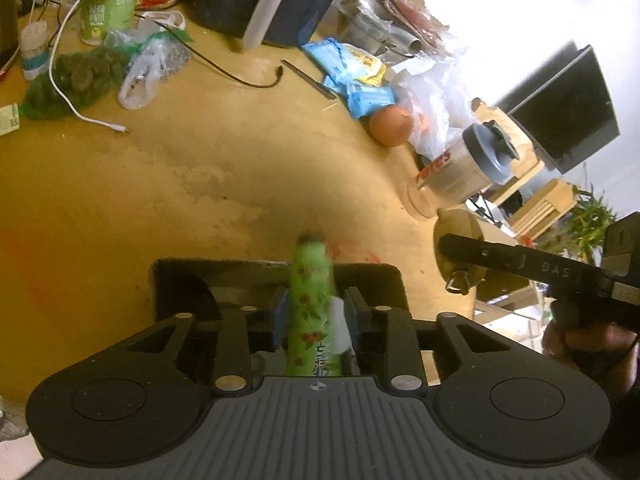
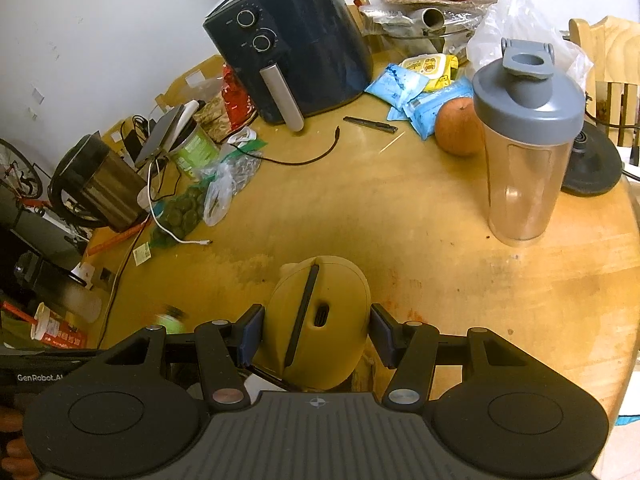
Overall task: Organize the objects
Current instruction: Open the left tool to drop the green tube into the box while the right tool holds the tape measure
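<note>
Shaker bottle (image 2: 528,140) and orange (image 2: 458,126) beyond yellow case (image 2: 320,320); blurred, perhaps green tube (image 1: 311,304).

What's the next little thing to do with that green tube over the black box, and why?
Probably open the left gripper a touch wider and let the green tube fall. The tube already hangs tip-down over the open black box, and it looks blurred and loose between the pads, so it seems to be slipping out.

A green patterned tube (image 1: 310,308) (blurred at its far end) is seen between the blue pads (image 1: 357,312) of the left gripper (image 1: 316,314), above a black tray (image 1: 176,280) on the wooden table (image 1: 160,184).
</note>
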Motion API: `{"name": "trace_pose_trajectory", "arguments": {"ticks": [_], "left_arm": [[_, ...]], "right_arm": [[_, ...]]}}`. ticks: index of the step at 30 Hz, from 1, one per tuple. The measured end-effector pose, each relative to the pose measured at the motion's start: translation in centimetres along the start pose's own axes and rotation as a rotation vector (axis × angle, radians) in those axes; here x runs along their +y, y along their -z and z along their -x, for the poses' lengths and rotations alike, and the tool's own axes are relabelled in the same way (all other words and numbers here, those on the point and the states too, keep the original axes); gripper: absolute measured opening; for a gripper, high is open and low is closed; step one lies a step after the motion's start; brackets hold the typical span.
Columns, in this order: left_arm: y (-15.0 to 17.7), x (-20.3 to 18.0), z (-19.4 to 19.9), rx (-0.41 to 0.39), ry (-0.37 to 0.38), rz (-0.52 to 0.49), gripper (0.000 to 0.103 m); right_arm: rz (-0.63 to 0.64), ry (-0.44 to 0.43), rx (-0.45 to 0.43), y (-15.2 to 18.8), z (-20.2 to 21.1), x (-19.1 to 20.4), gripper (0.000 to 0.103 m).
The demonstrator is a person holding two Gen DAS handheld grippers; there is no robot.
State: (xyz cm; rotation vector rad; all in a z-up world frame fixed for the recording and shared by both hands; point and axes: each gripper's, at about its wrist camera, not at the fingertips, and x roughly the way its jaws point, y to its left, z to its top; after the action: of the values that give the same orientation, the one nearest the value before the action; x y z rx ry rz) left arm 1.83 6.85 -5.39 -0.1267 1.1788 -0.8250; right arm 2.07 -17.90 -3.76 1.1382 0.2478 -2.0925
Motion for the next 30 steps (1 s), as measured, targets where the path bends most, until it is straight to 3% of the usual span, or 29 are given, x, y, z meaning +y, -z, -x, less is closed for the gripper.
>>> {"name": "trace_pose_trajectory", "arguments": {"ticks": [2,3,18,30], "left_arm": [[0.2,-0.2,0.4,-0.016,-0.008,-0.008,0.056],[0.3,-0.2,0.6,-0.025,-0.016,-0.012,0.058],[1.6,-0.5,2.0,-0.056,-0.181,-0.096,0.058],[2.9,0.5,3.0,-0.051,-0.189,-0.093,0.058]], "right_arm": [[-0.014,0.012,-0.002,0.3,0.2,-0.1,0.059],[-0.019,0.016,-0.002,0.4,0.3,-0.1,0.059],[-0.052,0.053,0.007,2.4,0.3,0.6,0.059],[-0.113,0.109,-0.006,2.6,0.1,1.7,0.059]]}}
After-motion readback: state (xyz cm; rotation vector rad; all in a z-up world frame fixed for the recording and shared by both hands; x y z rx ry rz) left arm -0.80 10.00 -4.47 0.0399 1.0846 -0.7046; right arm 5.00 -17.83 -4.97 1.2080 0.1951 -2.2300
